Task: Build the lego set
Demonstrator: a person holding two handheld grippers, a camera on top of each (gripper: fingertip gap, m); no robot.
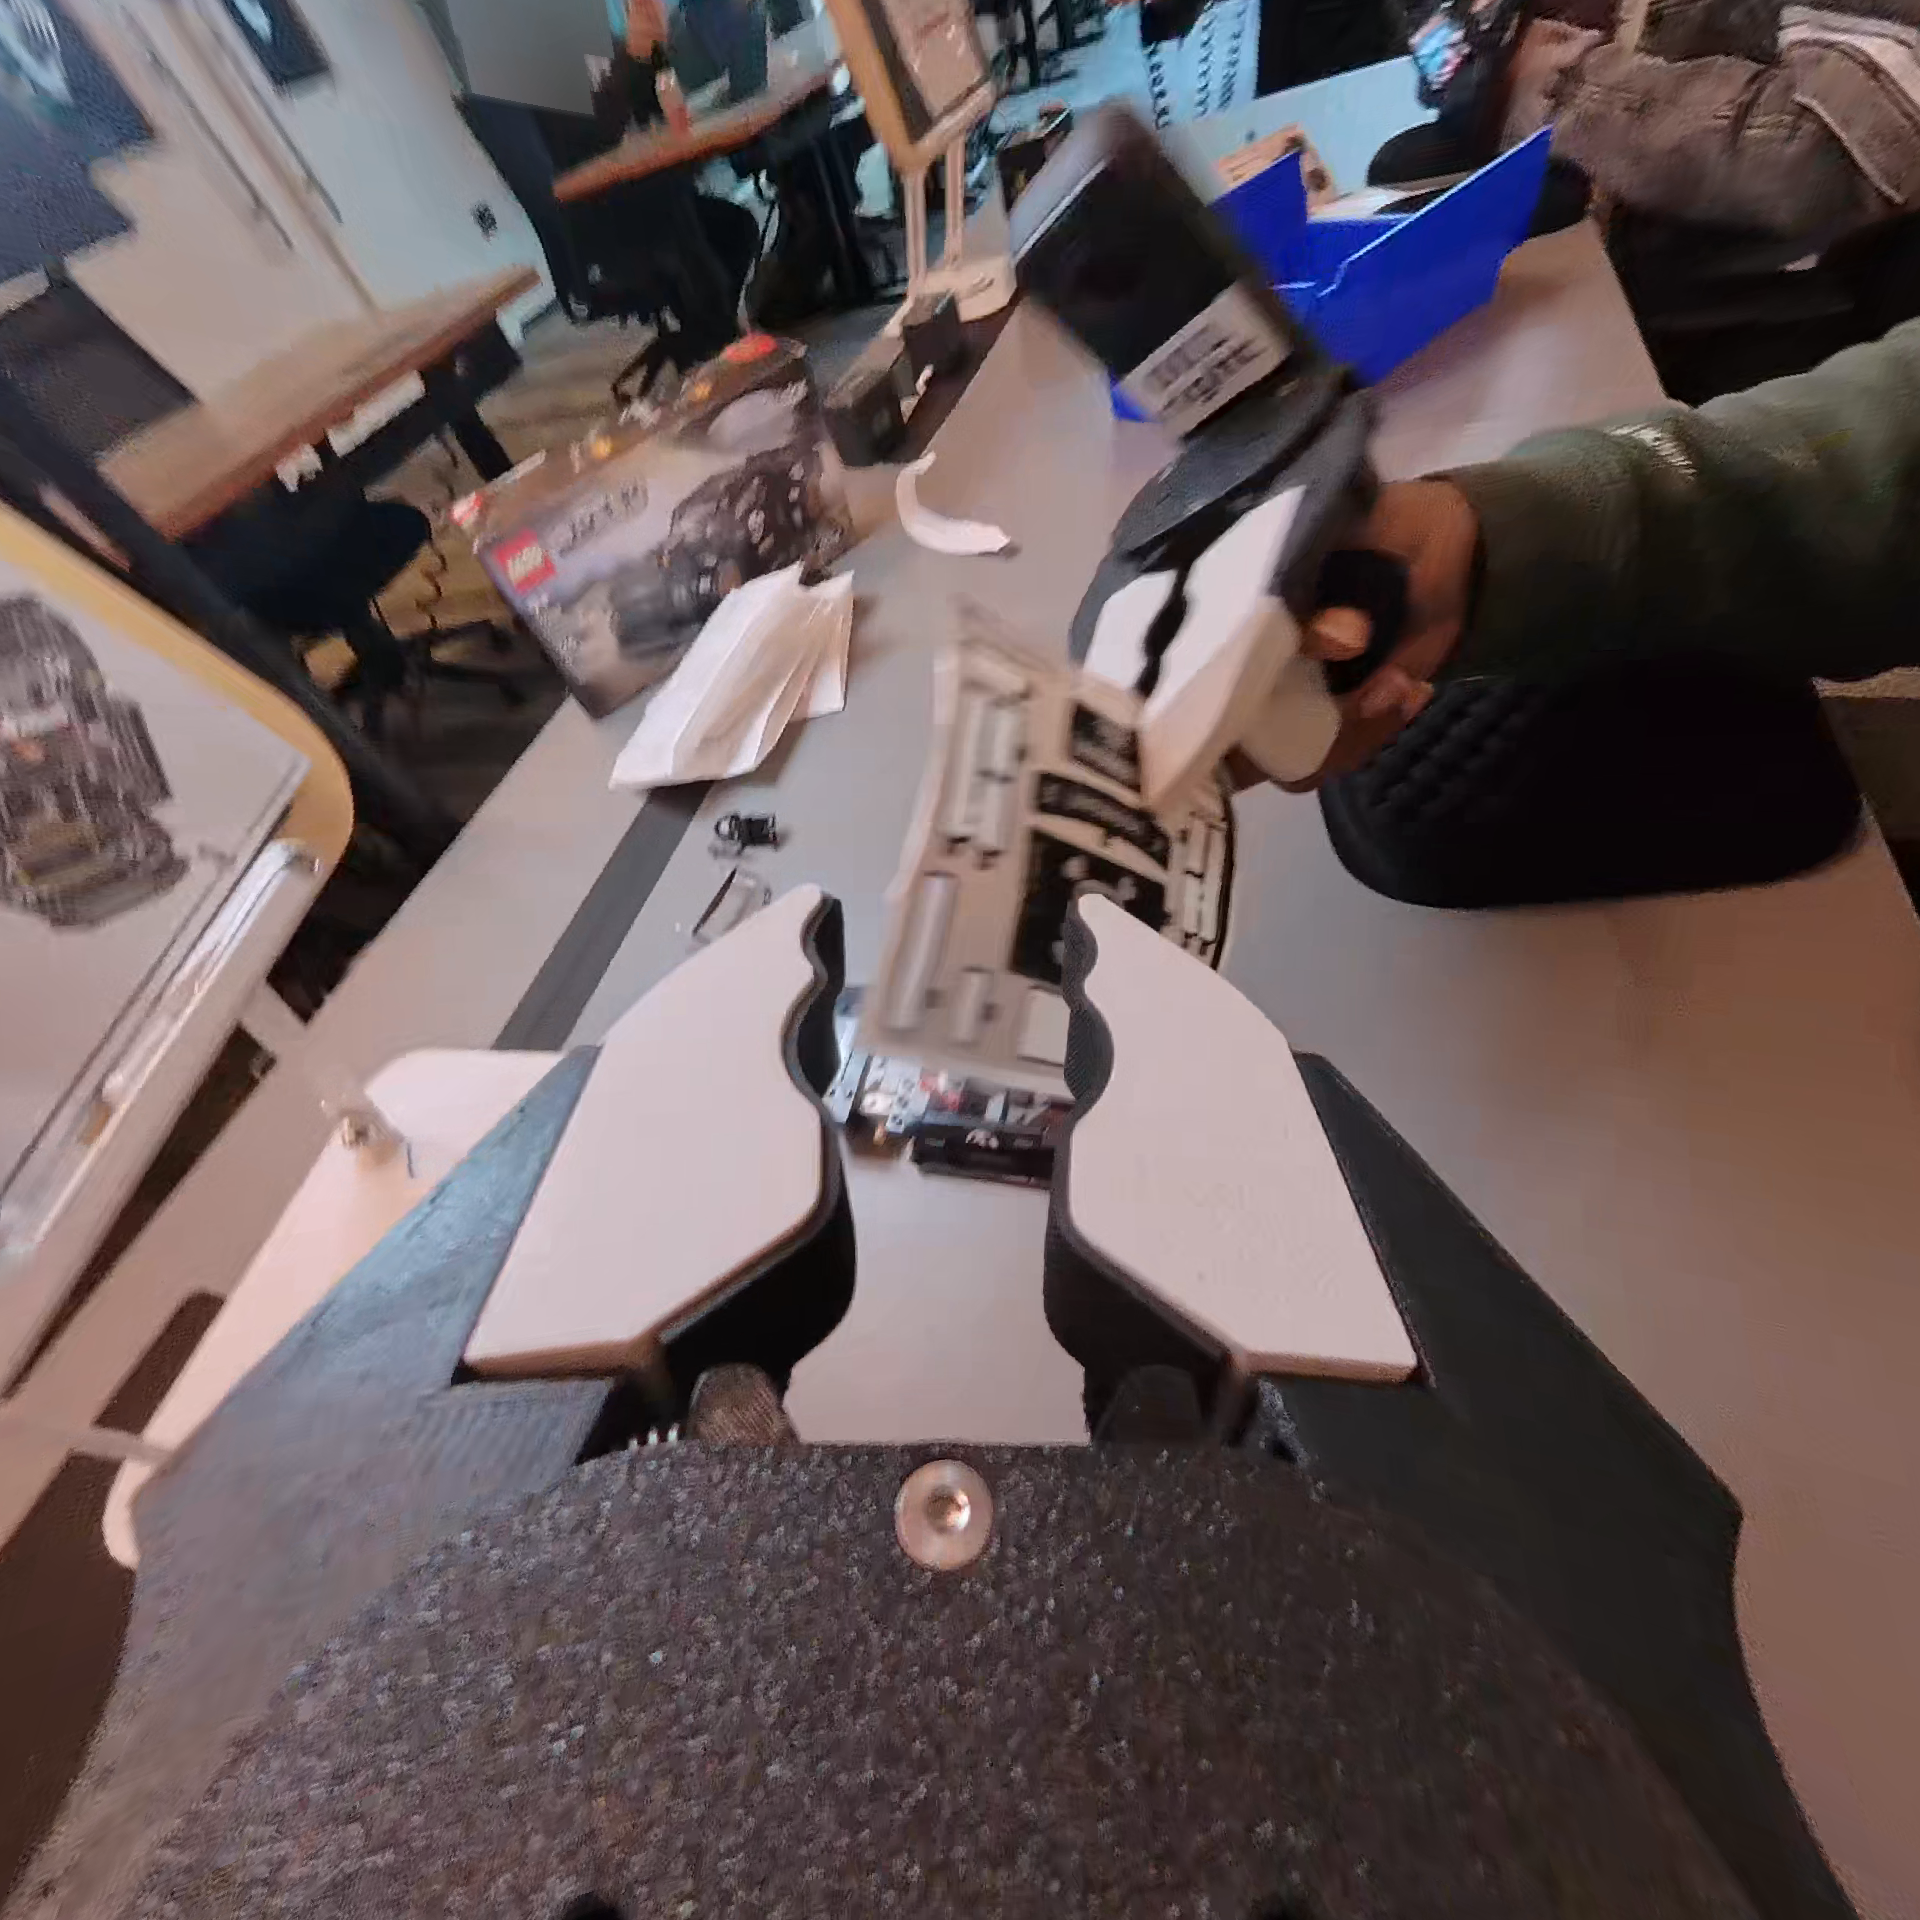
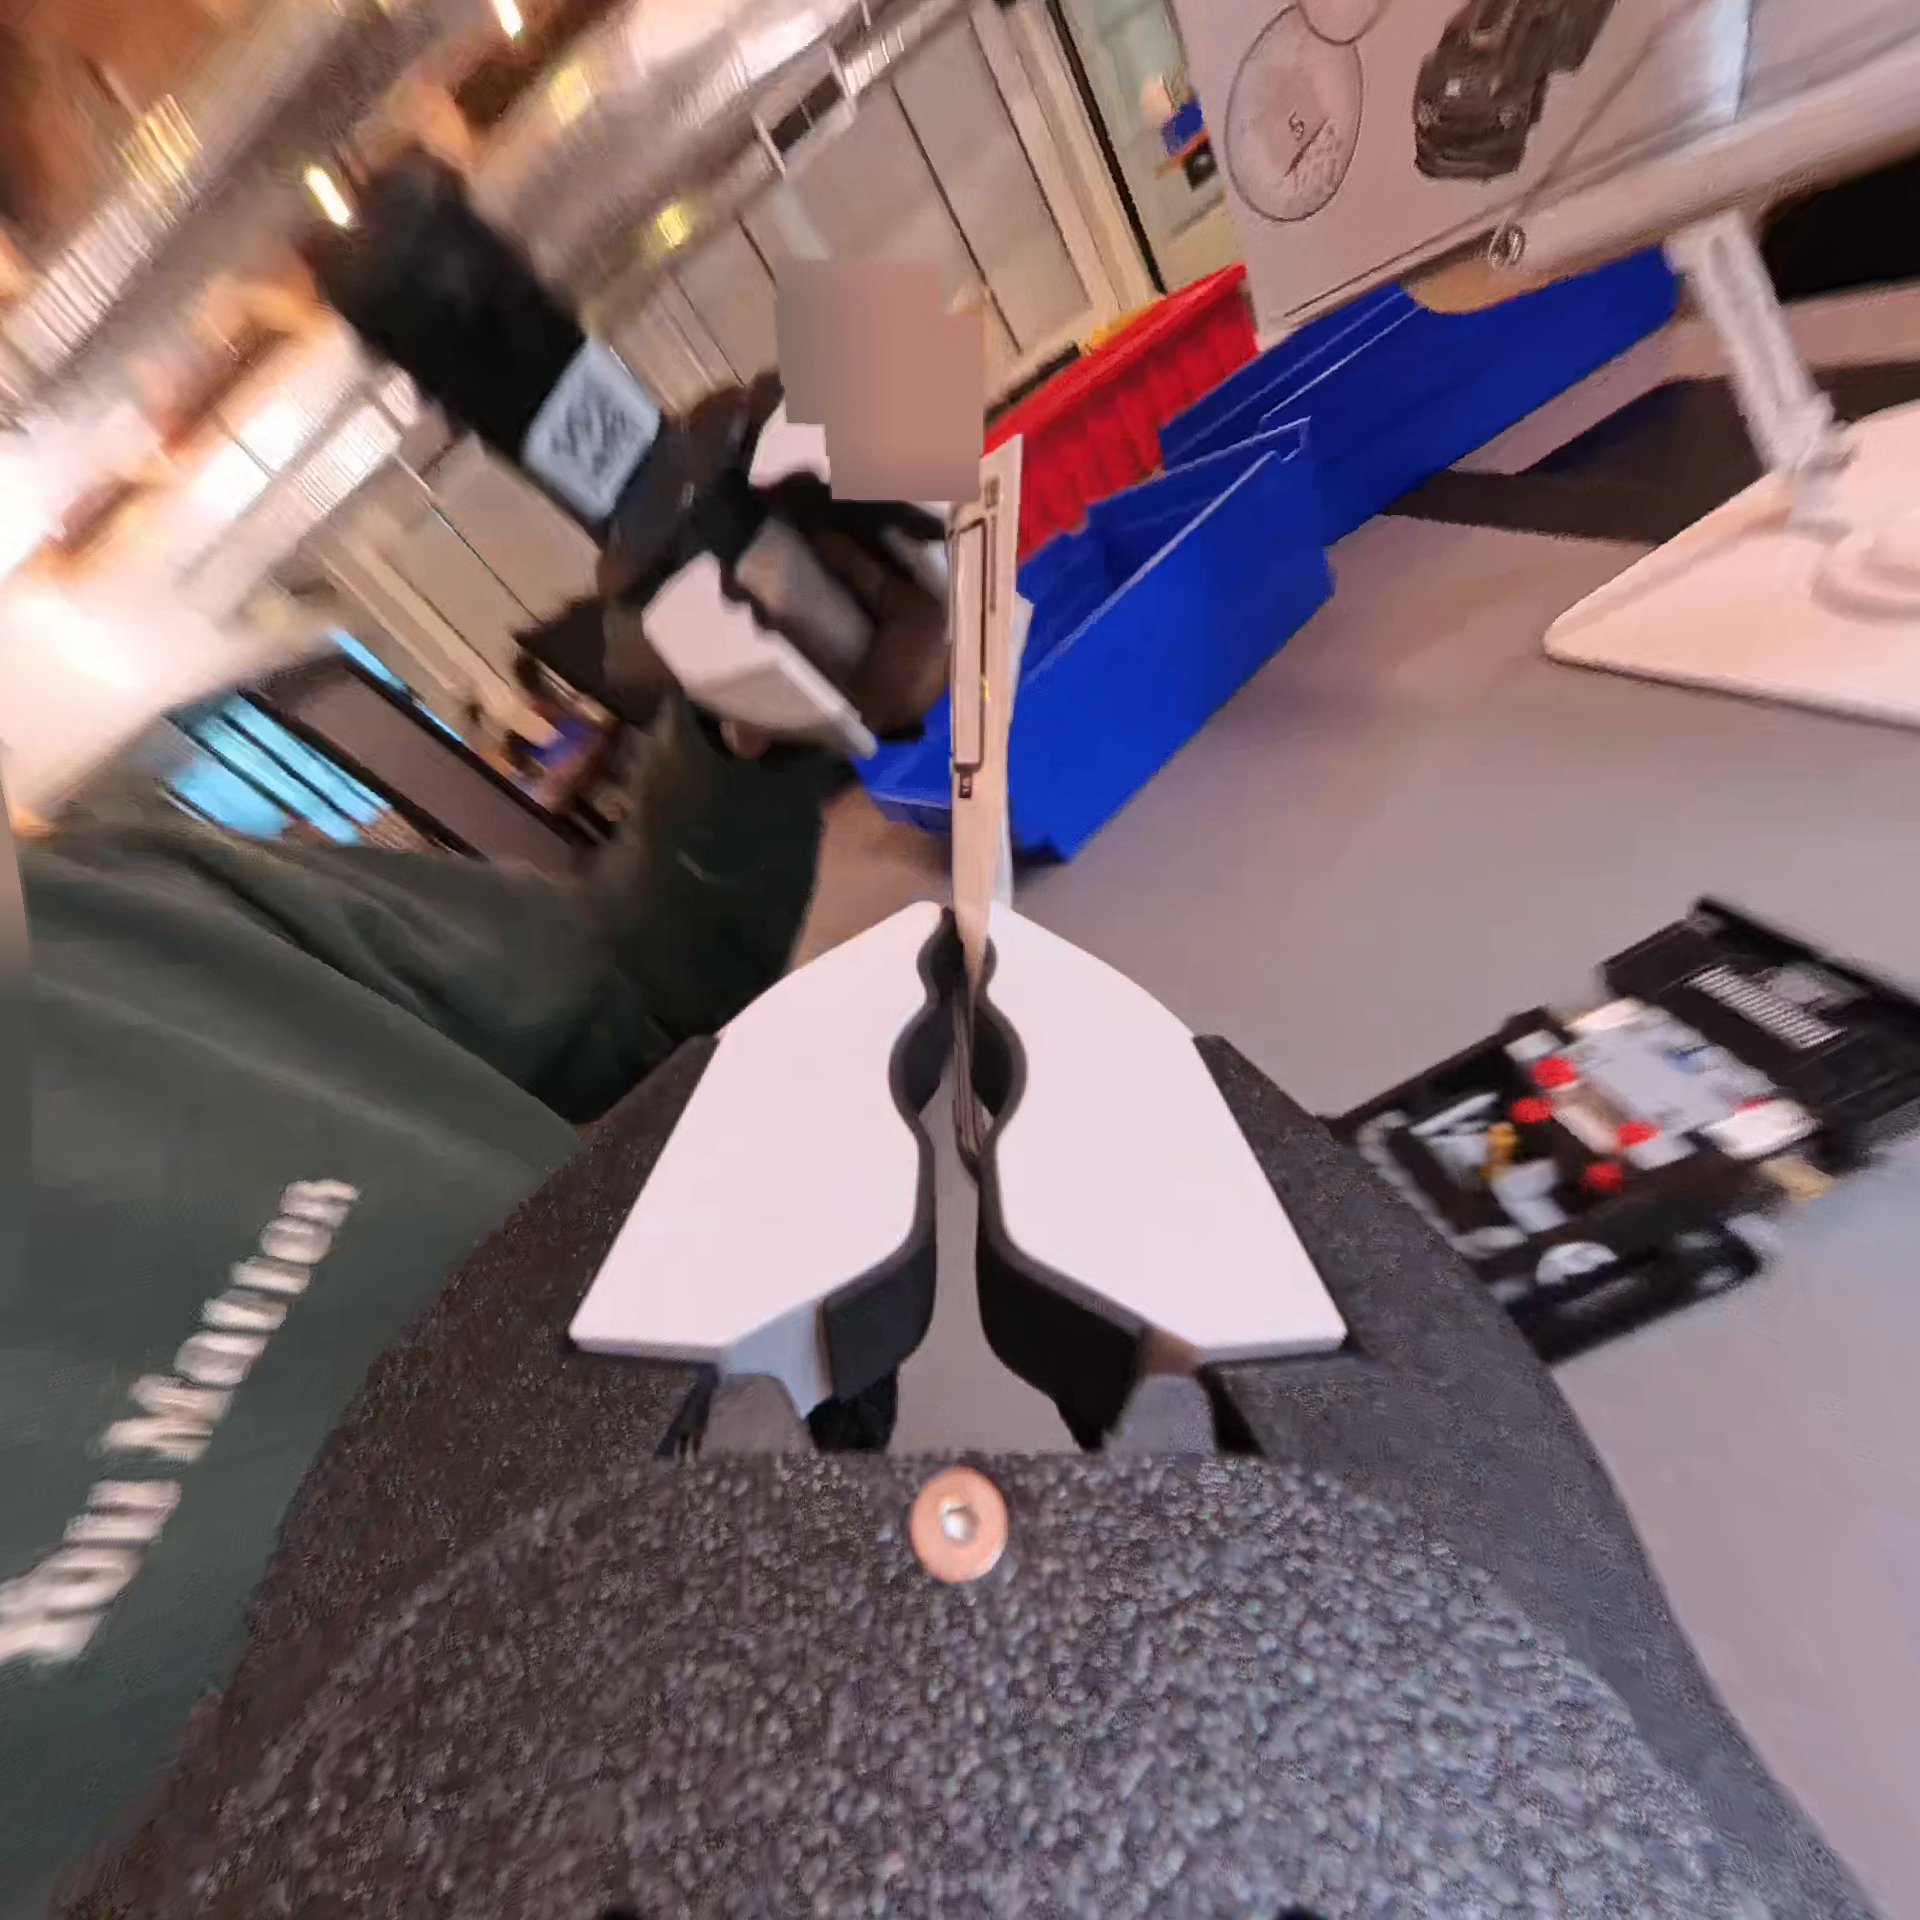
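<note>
My left gripper (image 1: pixel 951 914) is open above the grey table (image 1: pixel 1455 1091), and its pads touch nothing. A white sticker sheet with black decals (image 1: pixel 1039 852) hangs in front of its fingertips. My right gripper (image 1: pixel 1164 727), up and to the right, holds that sheet by its top. In the right wrist view my right gripper (image 2: pixel 966 920) is shut on the sheet (image 2: pixel 982 675), seen edge-on and upright. The left gripper (image 2: pixel 748 613) shows farther off, left of the sheet. The partly built black Lego model (image 1: pixel 966 1122) lies on the table below the sheet; it also shows in the right wrist view (image 2: pixel 1590 1132).
A Lego box (image 1: pixel 665 540), white paper bags (image 1: pixel 748 686) and small black parts (image 1: pixel 748 828) lie further along the table. Blue bins (image 2: pixel 1164 623) and a red bin (image 2: pixel 1122 384) stand behind. An instruction booklet on a stand (image 1: pixel 104 779) is at the left. A person's green sleeve (image 1: pixel 1683 520) reaches in. Across from one pair of fingers to the other is roughly 7 cm.
</note>
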